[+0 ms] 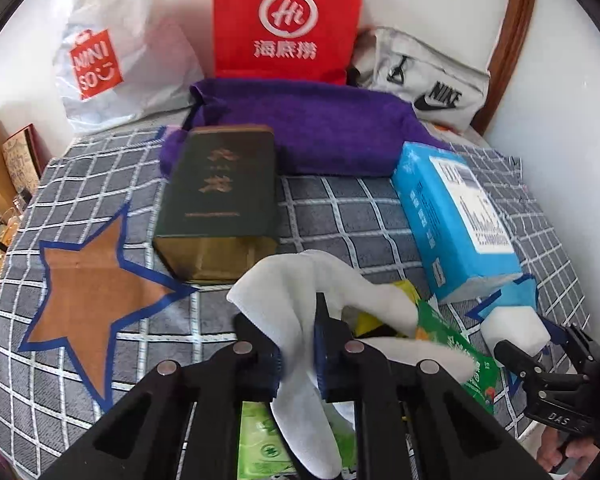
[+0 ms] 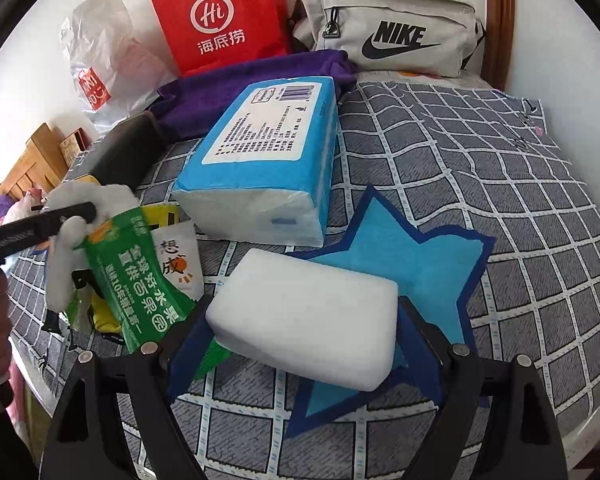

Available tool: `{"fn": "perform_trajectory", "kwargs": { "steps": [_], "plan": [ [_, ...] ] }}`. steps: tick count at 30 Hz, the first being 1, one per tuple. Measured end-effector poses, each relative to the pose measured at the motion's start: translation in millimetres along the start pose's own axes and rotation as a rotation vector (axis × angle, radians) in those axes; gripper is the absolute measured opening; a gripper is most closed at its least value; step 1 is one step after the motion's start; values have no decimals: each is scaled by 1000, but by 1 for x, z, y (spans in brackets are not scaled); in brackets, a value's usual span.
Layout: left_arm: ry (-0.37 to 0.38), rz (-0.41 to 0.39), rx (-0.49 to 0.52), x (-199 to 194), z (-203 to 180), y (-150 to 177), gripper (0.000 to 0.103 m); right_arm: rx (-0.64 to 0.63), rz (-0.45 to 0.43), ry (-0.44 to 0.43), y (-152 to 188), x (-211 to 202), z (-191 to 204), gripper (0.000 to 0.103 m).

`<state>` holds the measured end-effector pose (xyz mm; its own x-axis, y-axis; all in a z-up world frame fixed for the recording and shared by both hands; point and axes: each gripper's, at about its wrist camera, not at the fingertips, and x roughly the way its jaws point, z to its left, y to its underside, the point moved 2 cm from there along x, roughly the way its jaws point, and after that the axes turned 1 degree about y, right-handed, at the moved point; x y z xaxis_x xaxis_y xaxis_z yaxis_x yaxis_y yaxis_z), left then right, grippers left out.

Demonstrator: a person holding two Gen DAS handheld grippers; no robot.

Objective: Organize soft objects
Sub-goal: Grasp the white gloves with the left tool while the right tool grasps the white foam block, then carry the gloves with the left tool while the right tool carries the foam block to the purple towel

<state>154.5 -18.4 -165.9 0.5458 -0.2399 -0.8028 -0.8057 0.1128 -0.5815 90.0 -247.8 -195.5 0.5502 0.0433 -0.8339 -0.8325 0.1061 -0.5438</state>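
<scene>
Two soft items are in hand at this moment, one per side. My right tongs (image 2: 304,340) are closed on the white sponge (image 2: 304,312), gripping it across its short sides so that its long axis runs crosswise between the fingers; the block sits level, its far edge over the near points of the blue star (image 2: 416,256), which extends ahead and to the right of the tongs on the checked cloth (image 2: 500,168). I judge this the relation that governs the coming move: if the star is the sponge's place, the sponge needs only a short carry forward and right, then a release, and the right hand is plainly the nearer one. My left tongs (image 1: 298,354) are closed on the white cloth (image 1: 300,280), which drapes limply on both sides of the fingers and trails down over the green bag (image 1: 456,352). The orange star (image 1: 88,284) lies ahead and to the left of these tongs, with the dark box (image 1: 220,200) just beyond it to the right. The left tongs point forward and slightly down at the desk, near its front edge; the right tongs are likewise pitched down, held low over the star's near edge. The tissue pack (image 2: 268,160) lies just beyond the sponge, its long axis running away from me; I would keep the sponge clear of it. Whether the sponge's underside touches the desk cannot be told.
</scene>
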Motion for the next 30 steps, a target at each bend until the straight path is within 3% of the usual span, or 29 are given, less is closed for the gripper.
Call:
{"fn": "perform_trajectory", "kwargs": {
  "steps": [14,30],
  "plan": [
    [-47,-117,-136,-66,51,-22,13,-68,-13,-17,-22,-24,20,86],
    [-114,-146,-115,-85,55,-56,13,-126,-173,-53,-95,-76,47,86]
  ]
}}
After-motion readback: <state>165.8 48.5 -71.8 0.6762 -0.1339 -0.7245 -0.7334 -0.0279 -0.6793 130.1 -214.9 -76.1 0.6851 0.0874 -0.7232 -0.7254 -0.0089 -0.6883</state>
